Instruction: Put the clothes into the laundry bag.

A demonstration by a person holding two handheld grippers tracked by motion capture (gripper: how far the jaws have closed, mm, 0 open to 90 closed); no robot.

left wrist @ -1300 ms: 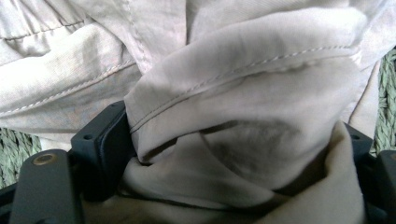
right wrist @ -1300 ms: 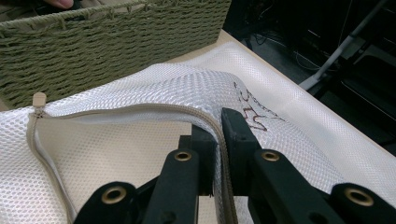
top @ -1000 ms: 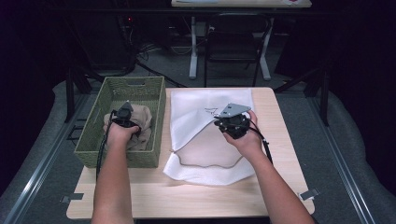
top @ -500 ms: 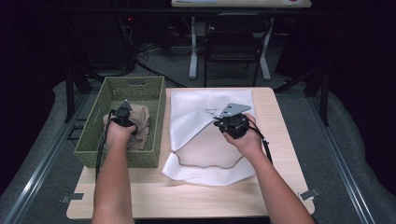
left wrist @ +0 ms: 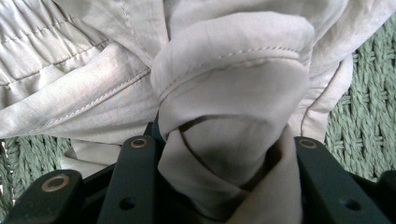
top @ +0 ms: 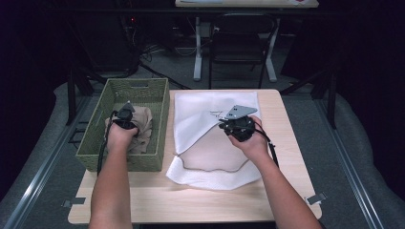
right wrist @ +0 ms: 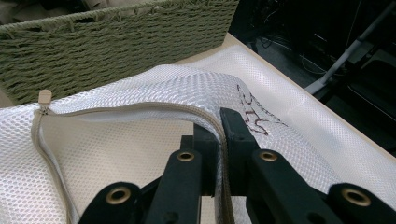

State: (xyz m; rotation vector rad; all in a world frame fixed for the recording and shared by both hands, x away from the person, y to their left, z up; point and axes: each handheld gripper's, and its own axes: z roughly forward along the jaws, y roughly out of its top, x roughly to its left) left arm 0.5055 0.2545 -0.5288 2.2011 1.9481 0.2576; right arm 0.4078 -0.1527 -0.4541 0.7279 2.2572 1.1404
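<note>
- Two hand-held grippers are at work, one in each of the person's hands.
- Left hand-held gripper (top: 126, 116) reaches down into the green woven basket (top: 160, 102) at the left edge of the surface (top: 215, 200); its jaws have just been closing, and a bunched fold of the beige garment (left wrist: 224, 93) sits pinched between them.
- Right hand-held gripper (right wrist: 221, 122) is clenched on the zipper edge of the white mesh laundry bag (right wrist: 116, 154), holding that edge lifted off the surface so the mouth gapes.
- One basket, with one beige garment crumpled inside it.
- One mesh bag, spread over the middle of the surface just beside the basket, its far end near the far edge.
</note>
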